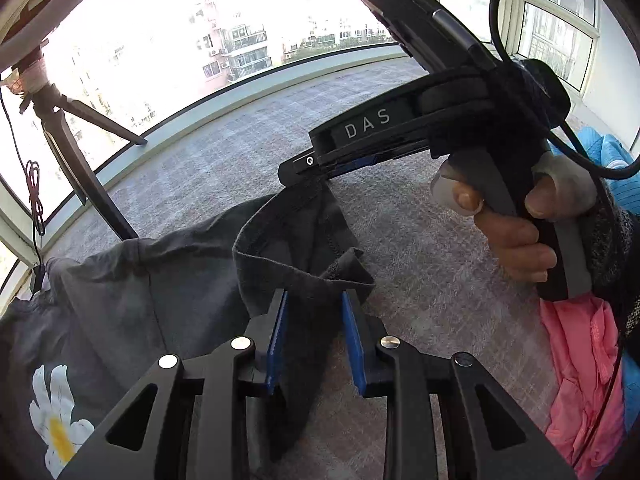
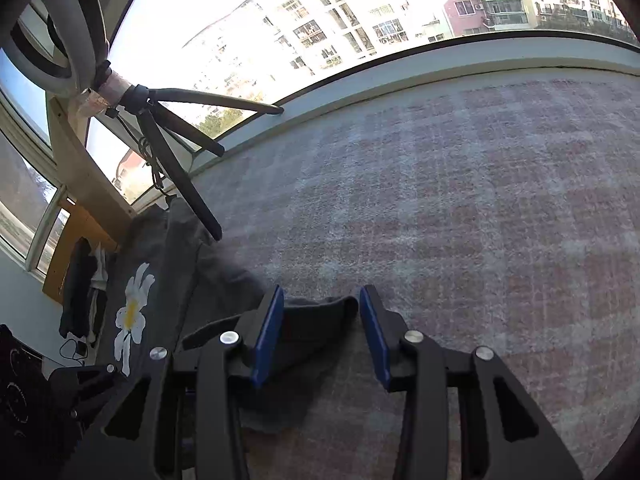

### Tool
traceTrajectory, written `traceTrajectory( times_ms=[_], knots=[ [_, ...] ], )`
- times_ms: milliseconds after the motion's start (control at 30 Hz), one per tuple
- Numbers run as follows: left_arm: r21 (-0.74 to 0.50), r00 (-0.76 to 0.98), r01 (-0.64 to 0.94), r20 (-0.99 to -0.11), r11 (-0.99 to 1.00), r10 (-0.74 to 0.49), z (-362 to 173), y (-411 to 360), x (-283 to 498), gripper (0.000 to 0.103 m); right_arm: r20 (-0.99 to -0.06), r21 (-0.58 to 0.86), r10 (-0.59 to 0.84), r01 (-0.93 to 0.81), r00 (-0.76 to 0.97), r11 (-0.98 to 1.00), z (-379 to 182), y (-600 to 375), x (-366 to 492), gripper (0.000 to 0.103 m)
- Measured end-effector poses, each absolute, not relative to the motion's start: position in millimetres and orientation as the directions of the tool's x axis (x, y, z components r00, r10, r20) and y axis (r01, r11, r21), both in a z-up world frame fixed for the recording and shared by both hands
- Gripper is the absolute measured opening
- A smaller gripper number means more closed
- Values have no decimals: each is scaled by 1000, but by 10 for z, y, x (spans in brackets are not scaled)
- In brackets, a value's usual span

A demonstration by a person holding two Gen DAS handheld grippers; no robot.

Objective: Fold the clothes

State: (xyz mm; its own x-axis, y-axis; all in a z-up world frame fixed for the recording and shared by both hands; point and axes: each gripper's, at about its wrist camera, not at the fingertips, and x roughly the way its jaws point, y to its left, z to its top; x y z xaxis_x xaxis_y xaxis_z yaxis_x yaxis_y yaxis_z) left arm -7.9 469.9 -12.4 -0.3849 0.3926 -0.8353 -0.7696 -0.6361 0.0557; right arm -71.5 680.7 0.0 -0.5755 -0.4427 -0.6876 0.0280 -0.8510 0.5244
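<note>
A dark grey T-shirt (image 1: 132, 288) with a white daisy print (image 1: 56, 420) lies on the checked cloth surface (image 1: 248, 136). My left gripper (image 1: 314, 300) stands open with a bunched fold of the shirt between its blue pads. The right gripper shows in the left wrist view (image 1: 296, 172), held by a hand, with the shirt's edge hanging right at its tip. In the right wrist view my right gripper (image 2: 320, 300) is open with a shirt corner (image 2: 316, 312) between its fingers. The daisy (image 2: 132, 312) is at the left there.
A black tripod (image 2: 180, 168) stands at the back left by the window sill (image 2: 400, 72). A pink garment (image 1: 584, 380) lies at the right in the left wrist view. A cable (image 1: 560, 120) hangs from the right gripper.
</note>
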Motion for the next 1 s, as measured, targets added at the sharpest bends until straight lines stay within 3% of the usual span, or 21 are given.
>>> traceTrajectory(
  times_ms=[233, 433, 667, 700, 767, 800, 1000],
  knots=[
    [-174, -300, -731, -787, -660, 539, 116, 4258, -225, 3, -653, 551, -454, 31, -607, -834, 84, 7014, -587, 39],
    [-211, -352, -697, -732, -685, 584, 406, 3928, -233, 3, -664, 522, -482, 106, -572, -846, 110, 6841, -575, 39],
    [-225, -355, -668, -741, -709, 570, 330, 3803, -339, 3, -682, 475, -475, 157, -556, -866, 130, 6686, -565, 39],
    [-231, -352, -668, -739, -707, 574, 328, 3790, -340, 3, -689, 460, -463, 157, -558, -874, 132, 6664, -569, 38],
    [-244, -341, -674, -734, -697, 587, 346, 3780, -312, 3, -716, 437, -439, 142, -543, -888, 83, 6620, -609, 8],
    [-254, -332, -679, -731, -689, 596, 356, 3781, -292, 3, -730, 426, -429, 137, -532, -894, 54, 6594, -630, 4],
    [-451, -125, -704, -681, -548, 722, 257, 4113, -17, 3, -692, 364, -327, 80, -644, -928, 312, 6707, -525, 1]
  ],
)
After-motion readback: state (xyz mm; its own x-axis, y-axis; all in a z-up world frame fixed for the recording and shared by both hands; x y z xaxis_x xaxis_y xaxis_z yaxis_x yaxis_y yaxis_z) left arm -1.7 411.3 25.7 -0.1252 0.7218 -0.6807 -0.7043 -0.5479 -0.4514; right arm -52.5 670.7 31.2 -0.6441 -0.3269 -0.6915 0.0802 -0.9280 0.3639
